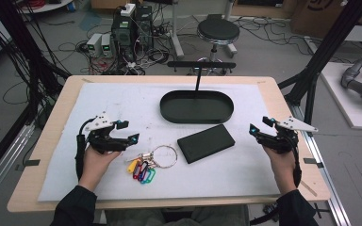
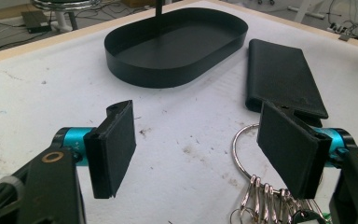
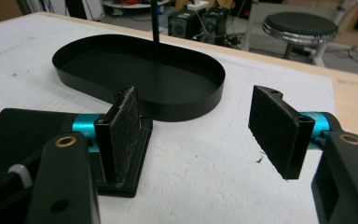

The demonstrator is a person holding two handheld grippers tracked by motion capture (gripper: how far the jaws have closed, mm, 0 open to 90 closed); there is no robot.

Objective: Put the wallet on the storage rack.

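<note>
A black oval tray [image 1: 168, 114] with a thin upright post stands at the middle back of the white mat [image 1: 118, 99]. In front of it lies a flat black wallet [image 1: 206, 142]. Left of the wallet is a key ring [image 1: 164, 155] with several coloured tags [image 1: 143, 171]. My left gripper [image 1: 127, 131] hovers just left of the keys, open and holding nothing. My right gripper [image 1: 261, 124] is right of the wallet, also open and holding nothing. The left gripper view has the ring [image 2: 237, 145] by the right pad [image 2: 289, 149]. The right gripper view has the wallet [image 3: 23, 126] behind the left pad [image 3: 123, 135].
The mat covers a wooden table [image 1: 52, 122] whose edges show all round. Behind the table are a round stool [image 1: 218, 32], computer boxes [image 1: 132, 28] and loose cables on the floor. Black frame posts [image 1: 327, 42] rise at both sides.
</note>
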